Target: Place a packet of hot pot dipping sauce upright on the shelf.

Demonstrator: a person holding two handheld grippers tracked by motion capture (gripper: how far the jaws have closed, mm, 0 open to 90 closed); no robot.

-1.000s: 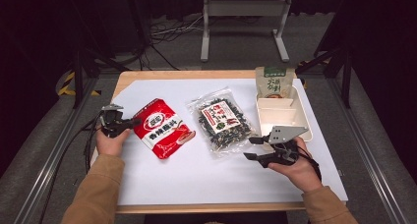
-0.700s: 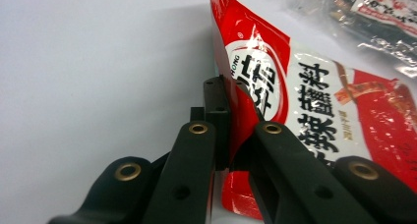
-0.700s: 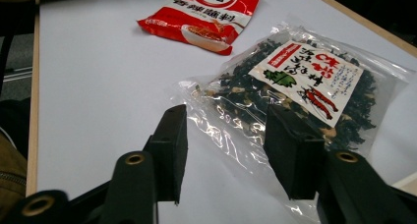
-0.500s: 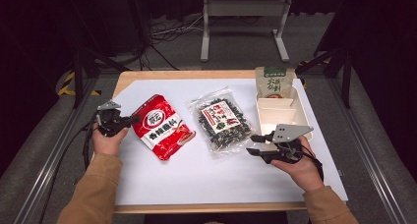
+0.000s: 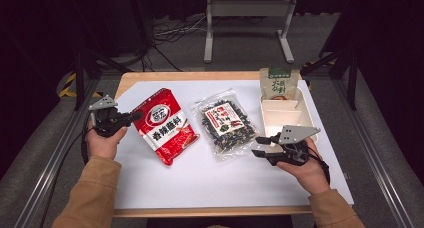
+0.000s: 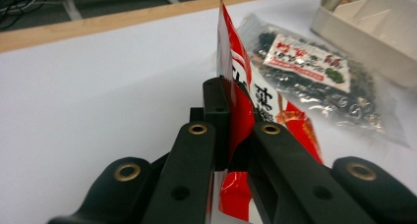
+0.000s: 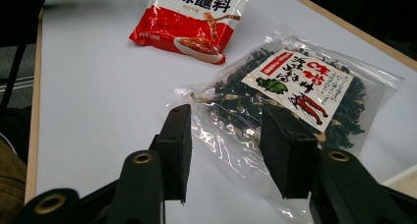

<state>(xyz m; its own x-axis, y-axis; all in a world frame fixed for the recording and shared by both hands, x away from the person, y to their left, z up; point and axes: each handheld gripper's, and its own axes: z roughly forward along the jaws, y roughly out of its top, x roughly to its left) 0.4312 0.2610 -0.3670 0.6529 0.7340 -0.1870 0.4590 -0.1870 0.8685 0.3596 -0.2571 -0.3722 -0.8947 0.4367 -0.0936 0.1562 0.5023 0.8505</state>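
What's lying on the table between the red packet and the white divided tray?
In the high view, a clear bag of dark dried bits lies between the red packet and the white tray.

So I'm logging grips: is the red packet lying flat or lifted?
Lifted at one edge: the left gripper is shut on the red packet, standing it up.
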